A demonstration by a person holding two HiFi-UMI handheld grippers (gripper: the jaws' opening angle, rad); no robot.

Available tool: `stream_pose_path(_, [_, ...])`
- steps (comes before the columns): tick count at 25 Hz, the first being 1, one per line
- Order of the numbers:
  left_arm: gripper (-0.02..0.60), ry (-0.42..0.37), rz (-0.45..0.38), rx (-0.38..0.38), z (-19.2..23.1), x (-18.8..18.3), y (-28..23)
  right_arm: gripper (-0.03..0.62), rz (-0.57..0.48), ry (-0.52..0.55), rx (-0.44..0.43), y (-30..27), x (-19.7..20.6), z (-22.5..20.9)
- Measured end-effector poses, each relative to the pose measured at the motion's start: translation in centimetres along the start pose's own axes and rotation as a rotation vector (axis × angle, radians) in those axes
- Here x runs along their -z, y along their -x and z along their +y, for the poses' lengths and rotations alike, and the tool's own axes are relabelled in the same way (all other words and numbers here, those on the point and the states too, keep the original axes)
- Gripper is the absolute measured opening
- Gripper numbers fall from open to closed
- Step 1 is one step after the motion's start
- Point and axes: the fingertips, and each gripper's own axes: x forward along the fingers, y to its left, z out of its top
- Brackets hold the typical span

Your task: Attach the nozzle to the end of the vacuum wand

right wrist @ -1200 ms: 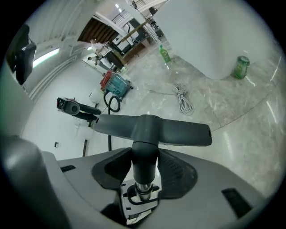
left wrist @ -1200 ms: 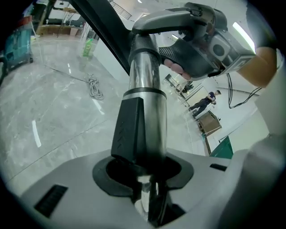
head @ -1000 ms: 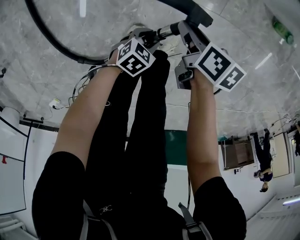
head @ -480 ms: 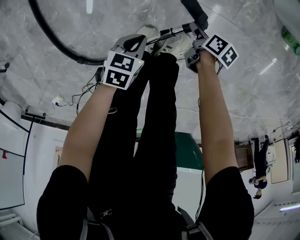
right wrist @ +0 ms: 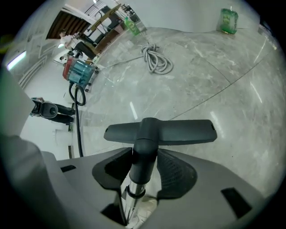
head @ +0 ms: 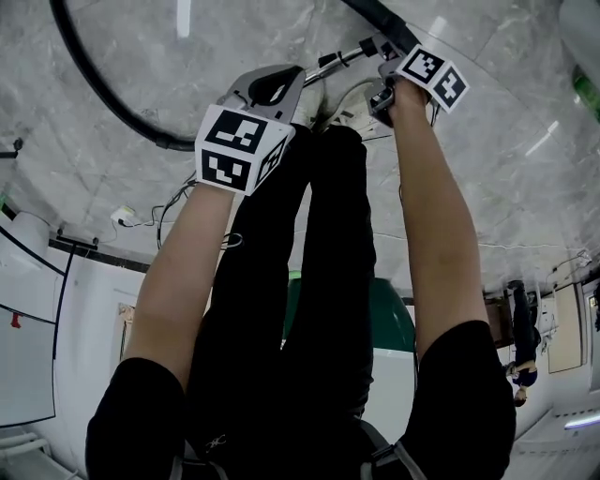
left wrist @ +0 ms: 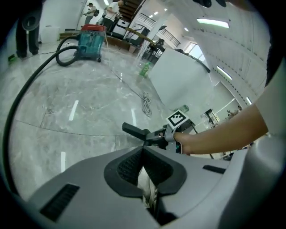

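The black T-shaped nozzle [right wrist: 161, 132] sits on the end of the chrome vacuum wand [right wrist: 134, 188]. My right gripper [right wrist: 143, 165] is shut on the wand just behind the nozzle's neck. In the head view the right gripper [head: 377, 49] holds the wand [head: 342, 56] low over the floor, with the nozzle [head: 384, 19] at the top edge. My left gripper [head: 292, 75] is off the wand, to its left. Its jaws [left wrist: 143, 154] have just been closing and are now shut with nothing between them. The left gripper view shows the nozzle [left wrist: 136, 131] and right gripper [left wrist: 172, 132] ahead.
A black hose [head: 103, 84] curves over the grey marble floor to a teal vacuum cleaner [left wrist: 91, 42]. A coiled grey cable [right wrist: 156, 60], a green bottle [left wrist: 144, 69] and a green container [right wrist: 229, 20] lie on the floor. My white shoe [head: 352, 103] is beside the wand.
The left gripper has come off the wand, shifted left and shut. The right gripper has carried the wand and nozzle down toward the floor.
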Motion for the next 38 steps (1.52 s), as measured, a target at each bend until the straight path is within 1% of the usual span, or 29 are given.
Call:
stream_pose_path(2, [0.011, 0.019, -0.005, -0.011, 0.7, 0.1, 0.0, 0.187, 0.013, 0.0, 0.02, -1.5, 0.4, -0.2])
stream_pose_path(4, [0.011, -0.015, 0.002, -0.03, 1.0, 0.2, -0.2, 0.189, 0.003, 0.006, 0.031, -2.5, 0.4, -0.5])
stream_pose_path(6, [0.011, -0.06, 0.018, -0.04, 0.9, 0.6, -0.4, 0.189, -0.028, 0.025, 0.015, -2.6, 0.1, -0.6])
stream_pose_path(8, [0.011, -0.084, 0.027, -0.033, 0.7, 0.8, -0.3, 0.19, -0.043, 0.08, 0.019, -2.2, 0.2, -0.7])
stream_pose_path(11, [0.011, -0.084, 0.02, -0.018, 0.1, 0.3, 0.3, 0.217, -0.039, 0.19, 0.08, -0.5, 0.4, 0.2])
stream_pose_path(12, [0.011, -0.079, 0.017, -0.016, -0.3, 0.0, 0.8, 0.224, -0.041, 0.213, 0.082, 0.7, 0.5, 1.0])
stream_pose_path(14, [0.011, -0.067, 0.008, -0.014, -1.3, -1.2, 2.0, 0.222, -0.058, 0.253, 0.037, 4.3, 0.4, 4.0])
stream_pose_path(16, [0.011, -0.054, -0.008, -0.013, -2.7, -3.2, 3.4, 0.214, -0.106, 0.333, -0.021, 9.3, -0.5, 7.9])
stream_pose_path(18, [0.011, -0.045, -0.036, -0.021, -4.2, -5.9, 5.4, 0.015, -0.199, 0.445, -0.04, 14.9, -1.9, 11.7])
stream_pose_path(21, [0.011, -0.048, -0.09, -0.058, -6.8, -10.7, 9.9, 0.015, -0.336, 0.541, -0.065, 23.7, -3.6, 17.7])
stream_pose_path(24, [0.011, -0.077, -0.151, -0.091, -9.6, -16.9, 15.3, 0.014, -0.496, 0.599, -0.055, 32.7, -6.0, 24.2])
stream_pose_path(27, [0.011, -0.128, -0.218, -0.108, -13.5, -23.9, 20.7, 0.012, -0.647, 0.649, -0.066, 41.9, -8.4, 30.3])
stream_pose_path(30, [0.011, -0.201, -0.3, -0.141, -19.3, -30.4, 28.1, 0.012, -0.771, 0.773, -0.01, 51.9, -9.0, 35.3])
stream_pose_path(31, [0.011, -0.231, -0.325, -0.154, -21.3, -32.3, 30.8, 0.012, -0.806, 0.798, 0.0, 55.4, -8.8, 36.9])
stream_pose_path(33, [0.011, -0.277, -0.372, -0.171, -25.5, -35.4, 36.3, 0.012, -0.861, 0.801, -0.018, 62.1, -7.9, 39.7])
stream_pose_path(35, [0.011, -0.289, -0.428, -0.165, -29.6, -38.2, 41.4, 0.012, -0.925, 0.776, -0.056, 68.5, -7.1, 42.4])
stream_pose_path(36, [0.011, -0.295, -0.467, -0.154, -31.8, -39.9, 43.8, 0.012, -0.971, 0.744, -0.082, 71.5, -7.2, 43.6])
stream_pose_path(38, [0.011, -0.341, -0.558, -0.139, -36.0, -43.5, 48.1, 0.012, -1.074, 0.664, -0.125, 77.2, -8.0, 45.5])
